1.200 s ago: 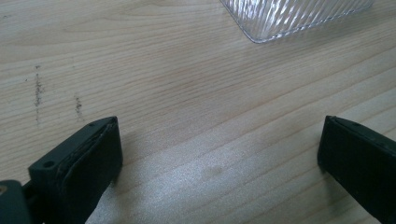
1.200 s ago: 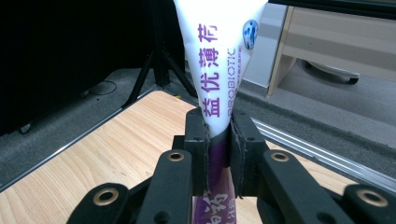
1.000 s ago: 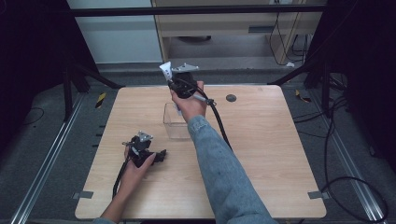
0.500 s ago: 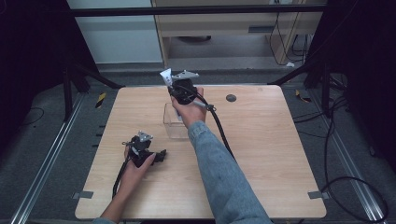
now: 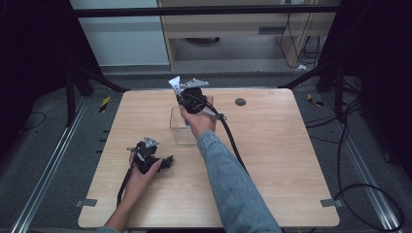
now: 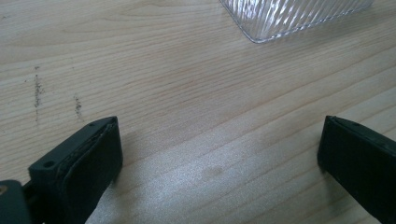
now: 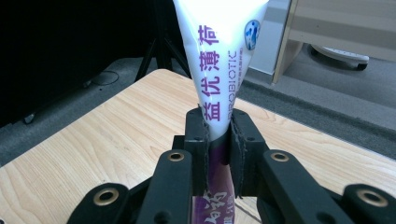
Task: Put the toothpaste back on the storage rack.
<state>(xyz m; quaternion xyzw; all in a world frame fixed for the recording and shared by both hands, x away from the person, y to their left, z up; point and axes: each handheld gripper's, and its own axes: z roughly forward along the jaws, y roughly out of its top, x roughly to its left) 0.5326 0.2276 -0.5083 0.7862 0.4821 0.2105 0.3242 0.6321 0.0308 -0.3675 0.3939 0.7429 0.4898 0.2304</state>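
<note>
Jaws of the right gripper are clamped on a white-and-purple tube, held above the clear container mid-bench. Left gripper jaws stand wide, empty, near left. The tube should be lowered upright, centred over the container.

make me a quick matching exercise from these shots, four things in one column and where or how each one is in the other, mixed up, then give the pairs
Things
1. white and purple tube
2. clear ribbed container
3. left gripper
4. small dark disc

States
A. jaws wide apart, low over bare wood
B. clamped between the jaws of the right gripper
C. lies alone near the table's far edge
D. stands on the table under the right hand

Pairs: 1-B, 2-D, 3-A, 4-C
</note>
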